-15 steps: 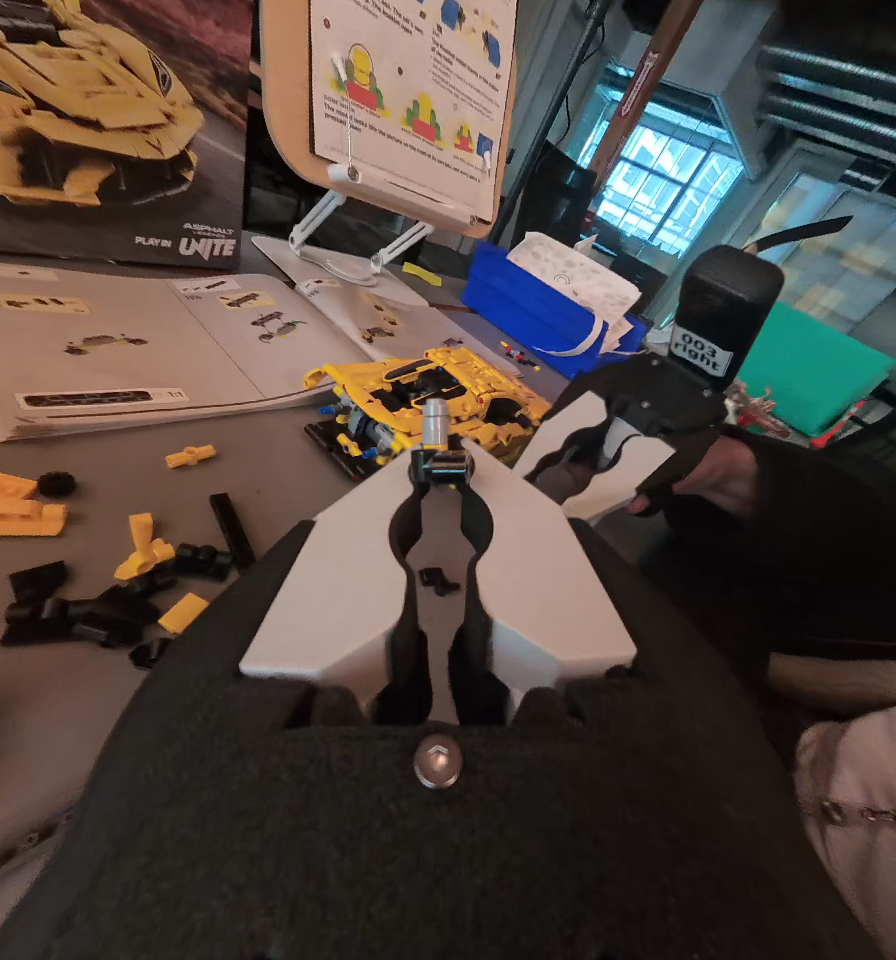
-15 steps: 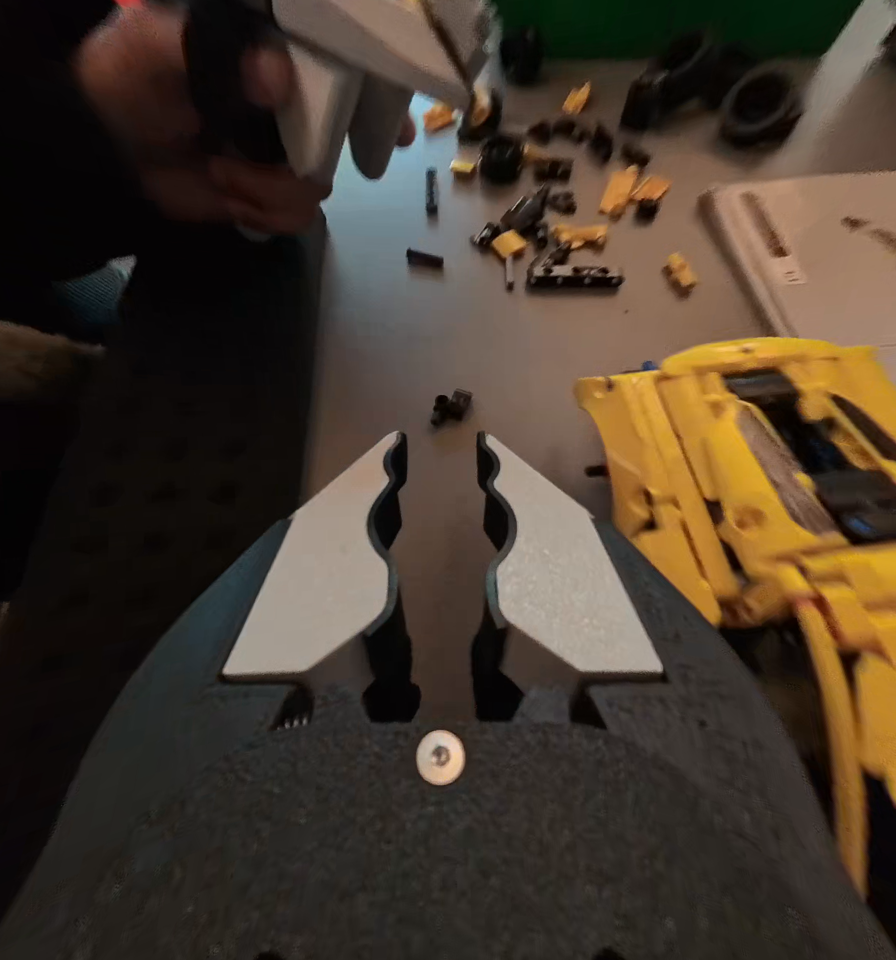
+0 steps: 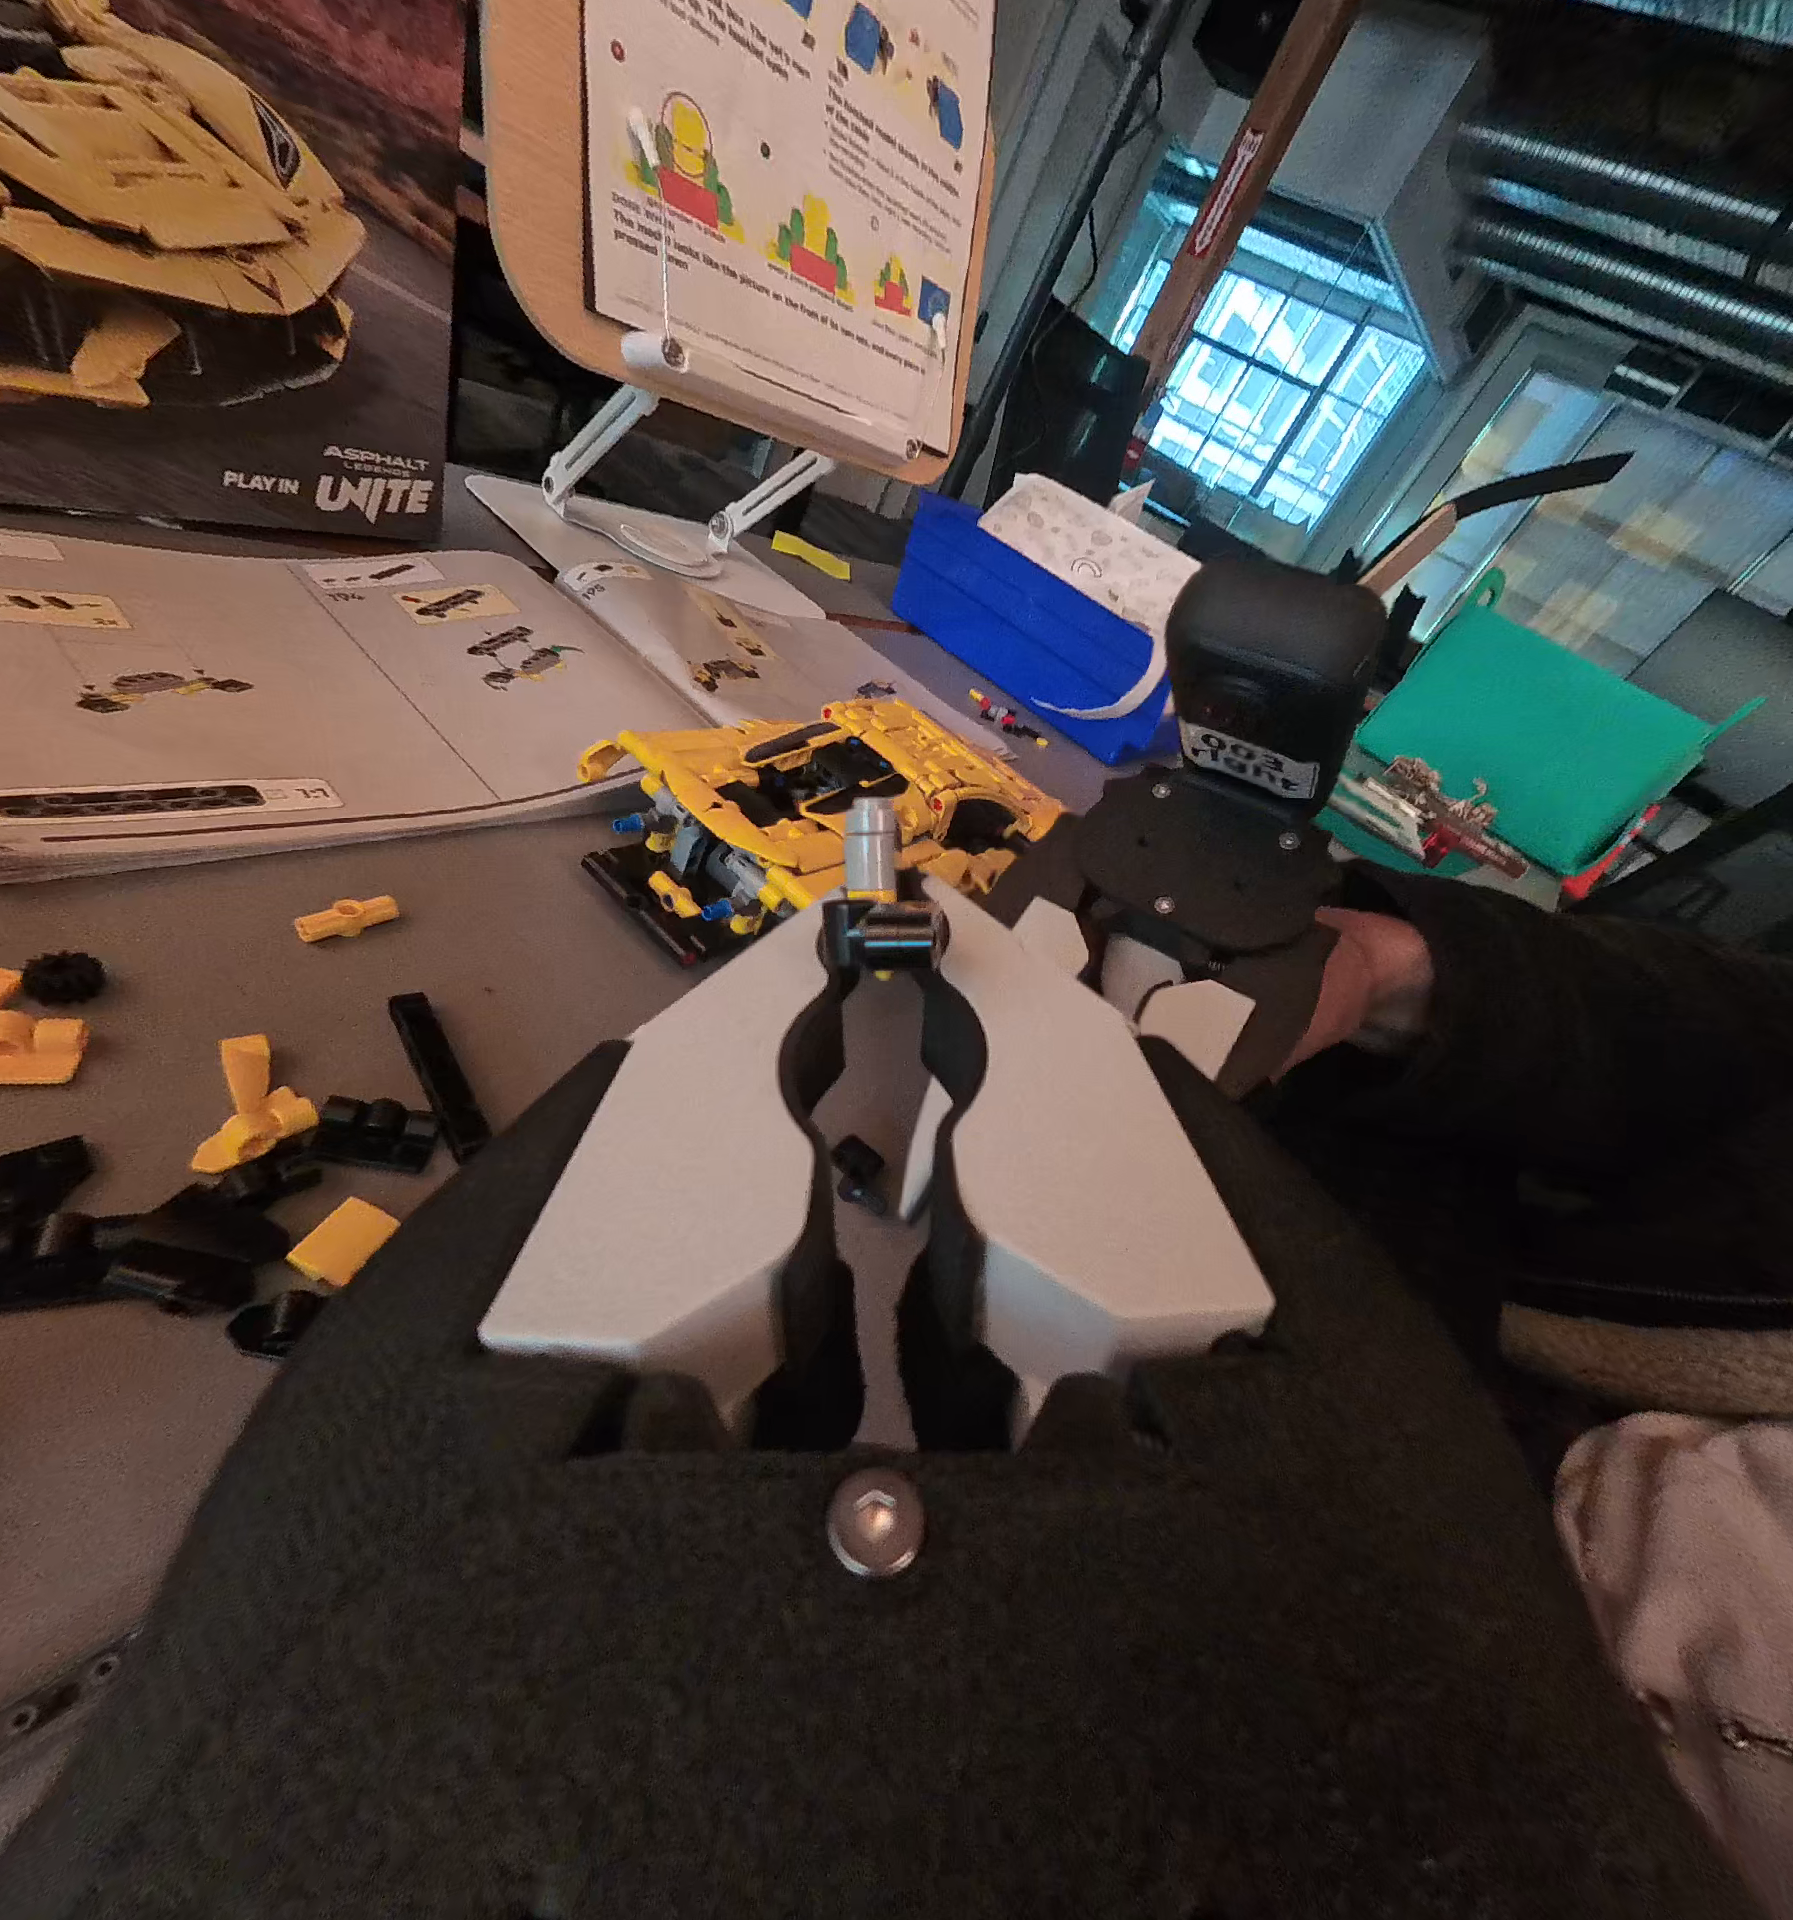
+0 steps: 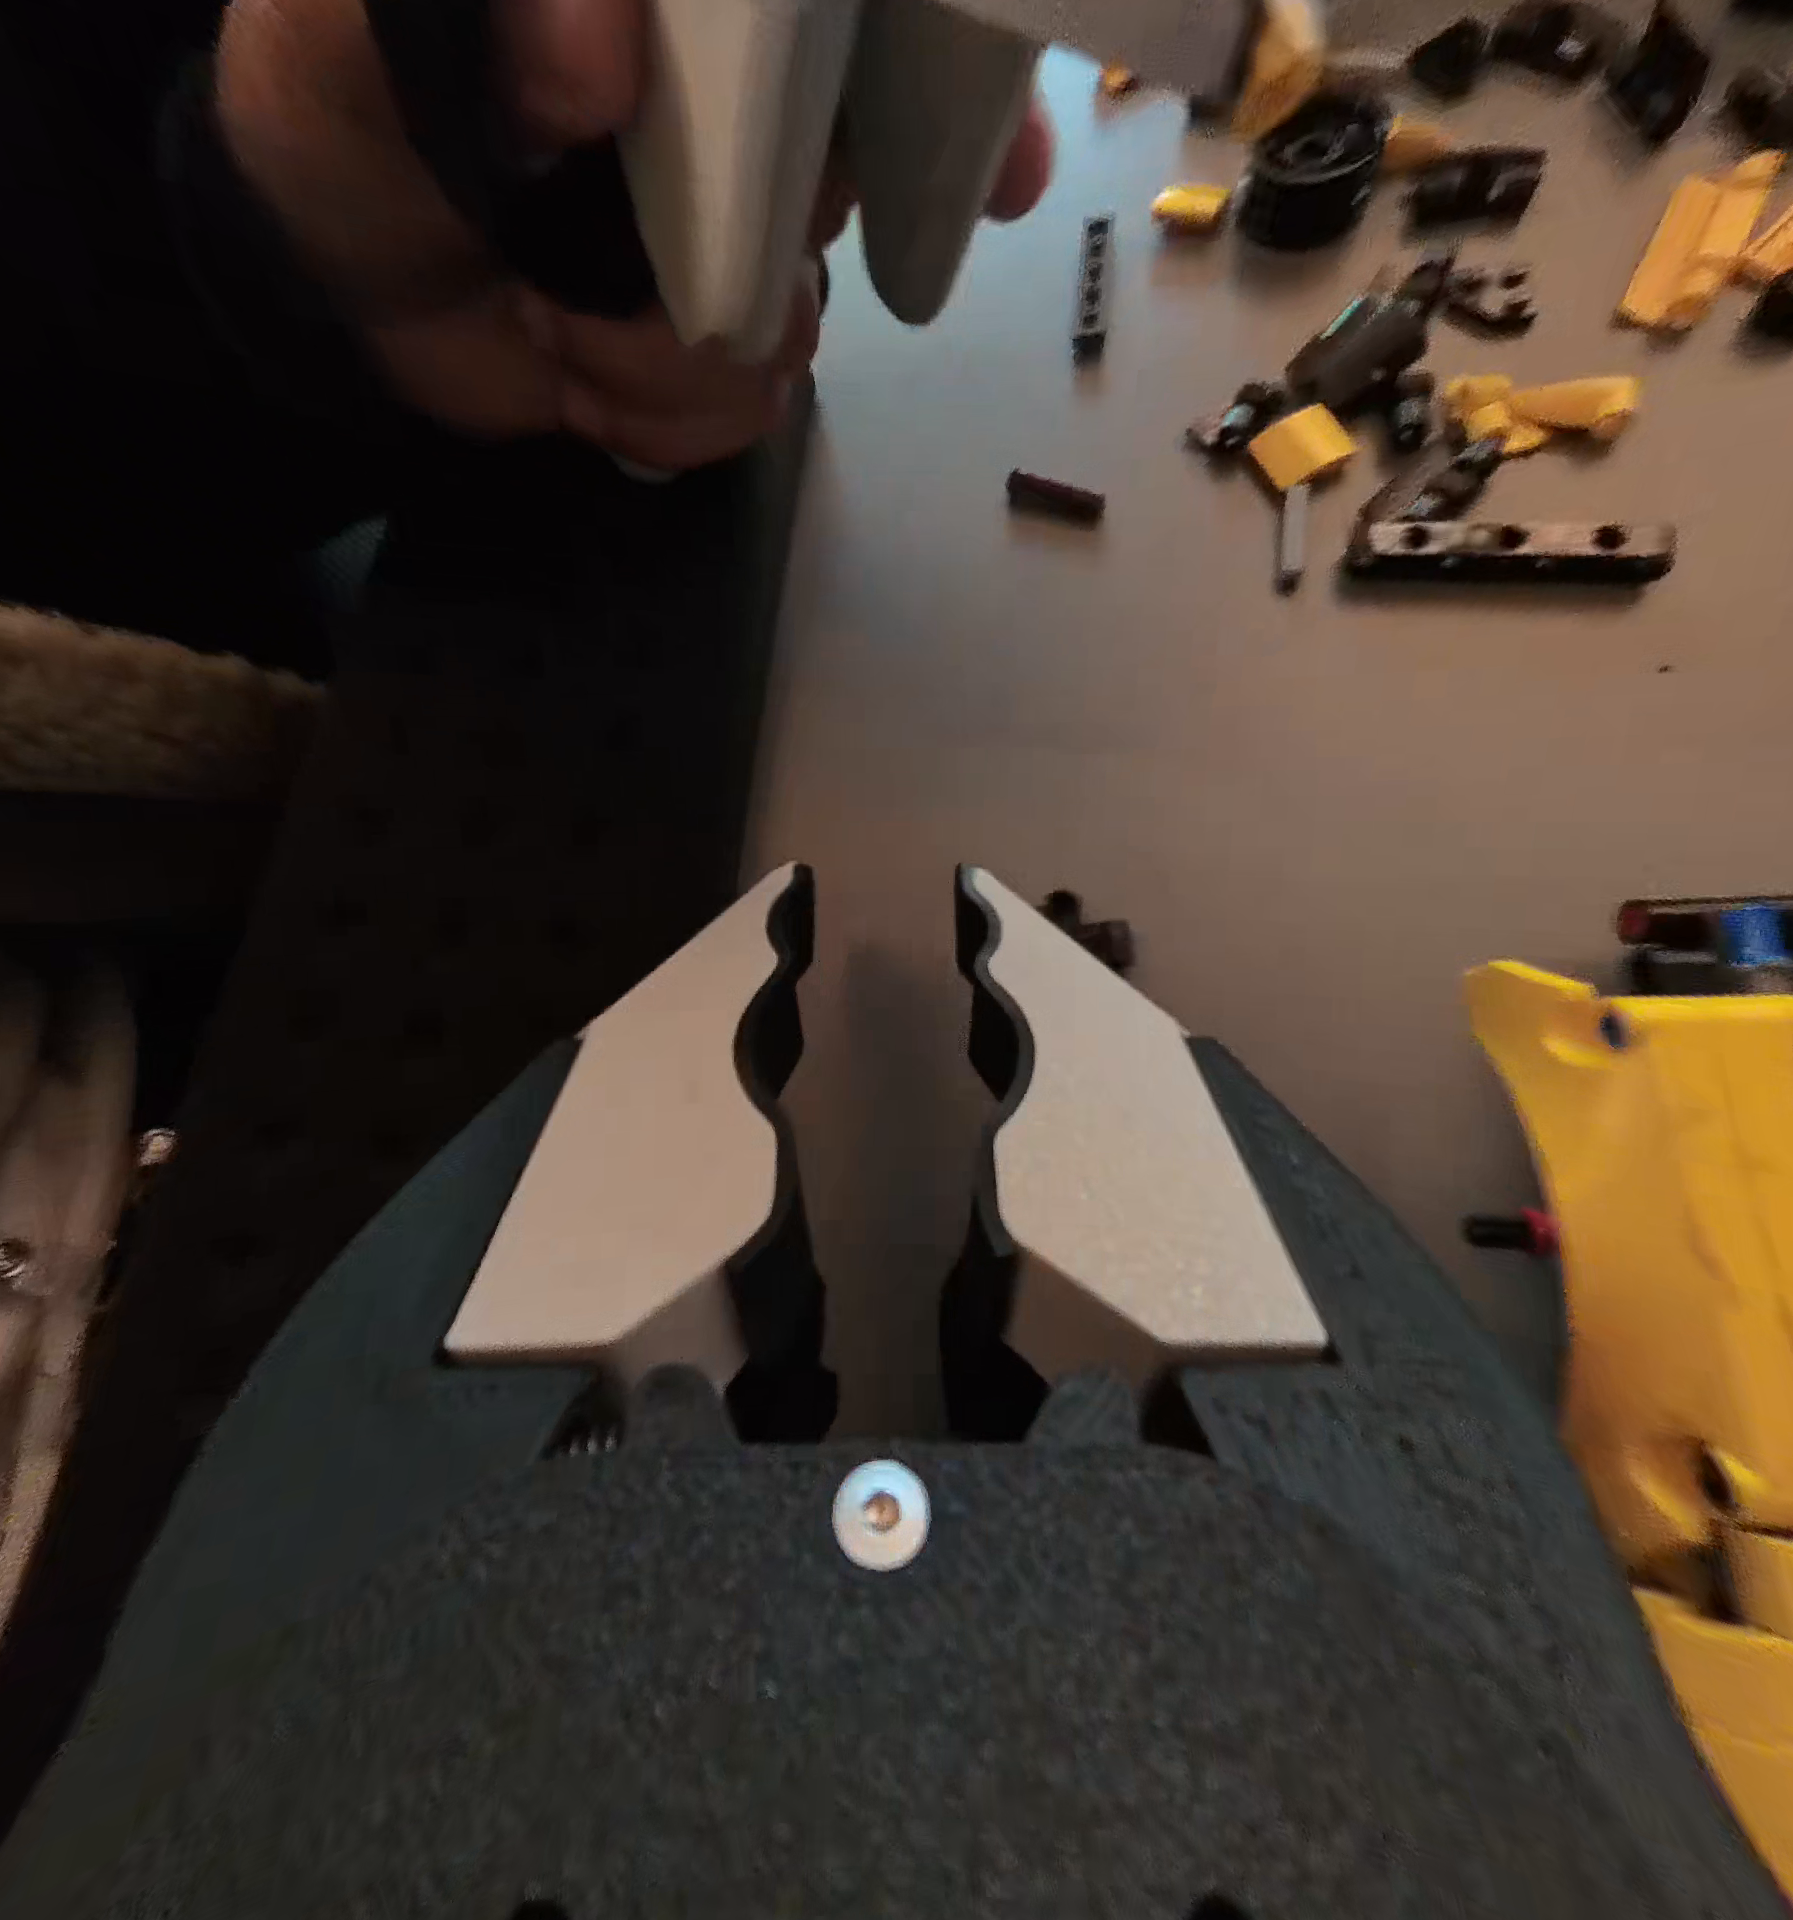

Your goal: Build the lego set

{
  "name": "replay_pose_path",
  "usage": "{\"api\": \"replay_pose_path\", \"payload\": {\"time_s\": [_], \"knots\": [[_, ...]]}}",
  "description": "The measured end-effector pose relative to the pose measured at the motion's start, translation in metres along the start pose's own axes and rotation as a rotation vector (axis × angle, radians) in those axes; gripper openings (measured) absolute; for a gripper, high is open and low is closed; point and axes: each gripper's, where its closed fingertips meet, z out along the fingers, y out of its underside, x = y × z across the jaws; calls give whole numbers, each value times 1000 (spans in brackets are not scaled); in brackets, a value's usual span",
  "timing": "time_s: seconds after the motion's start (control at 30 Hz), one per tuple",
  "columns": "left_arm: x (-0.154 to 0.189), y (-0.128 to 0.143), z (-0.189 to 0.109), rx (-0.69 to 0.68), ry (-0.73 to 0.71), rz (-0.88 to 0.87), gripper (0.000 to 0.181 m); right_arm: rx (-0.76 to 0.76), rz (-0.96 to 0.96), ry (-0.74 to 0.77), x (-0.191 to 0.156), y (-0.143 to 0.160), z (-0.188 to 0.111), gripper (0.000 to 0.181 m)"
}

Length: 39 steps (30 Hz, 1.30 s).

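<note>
My left gripper [image 3: 879,920] is shut on a small black connector with a grey pin [image 3: 869,842] standing up from it, held above the grey table. The partly built yellow car [image 3: 819,790] sits just beyond it. In the right wrist view my right gripper [image 4: 884,894] is open and empty, low over the table. A small black piece [image 4: 1089,925] lies just beside its right fingertip; it also shows in the left wrist view [image 3: 856,1164]. The yellow car [image 4: 1681,1299] is to the right. The right gripper's black housing [image 3: 1204,873] shows behind my left gripper.
Loose black and yellow pieces [image 3: 248,1164] lie at the left, also seen in the right wrist view [image 4: 1443,395]. An open instruction booklet [image 3: 248,686], the set's box [image 3: 144,260], a sheet on a stand [image 3: 767,208] and a blue bin [image 3: 1017,623] stand at the back. The tips of one gripper are about 11 cm away from the tips of the other.
My right gripper has moved forward and down; the small black piece now lies beside its right fingertip. My left gripper still holds the connector, a little nearer the right gripper.
</note>
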Motion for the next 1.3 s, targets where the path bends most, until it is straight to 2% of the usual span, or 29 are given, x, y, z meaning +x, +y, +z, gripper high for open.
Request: {"api": "replay_pose_path", "payload": {"time_s": [0.13, 0.23, 0.33, 0.43, 0.53, 0.6, 0.73, 0.87, 0.93, 1.0, 1.2, 1.3], "knots": [[0, -2, -1, 15, 14, -19, 7, 26, -86, 82, 24, -2, -13, 27], [1, 0, 0, 5, 17, -9, 7, 24, -157, 107, 31, 1, -8, 32], [2, 0, 0, 6, 21, -11, 7, -68, -201, 153, 33, 13, -2, 36], [2, -1, 0, 8, 24, -17, 7, -68, -179, 108, 20, 15, -3, 25], [2, -1, 0, 9, 24, -16, 7, -65, -149, 12, 5, 20, -5, 25], [2, -1, 0, 9, 29, -19, 7, -6, -203, -12, 1, 16, -7, 27], [4, -1, 0, 12, 40, -21, 7, 35, -320, 34, 4, 7, -6, 29], [10, -4, -2, 31, 102, -52, 7, -19, -391, 10, 10, 7, 6, 30], [13, -7, -4, 51, 137, -82, 7, -61, -367, -58, 6, 11, 11, 22], [16, -10, -6, 69, 173, -107, 7, -62, -352, -55, 9, 10, 11, 15], [22, -14, -10, 95, 223, -110, 7, -75, -309, -5, 16, 13, 2, 14], [27, -8, -6, 61, 214, -46, 7, 43, -218, 2, 10, -9, -21, 14]]}}
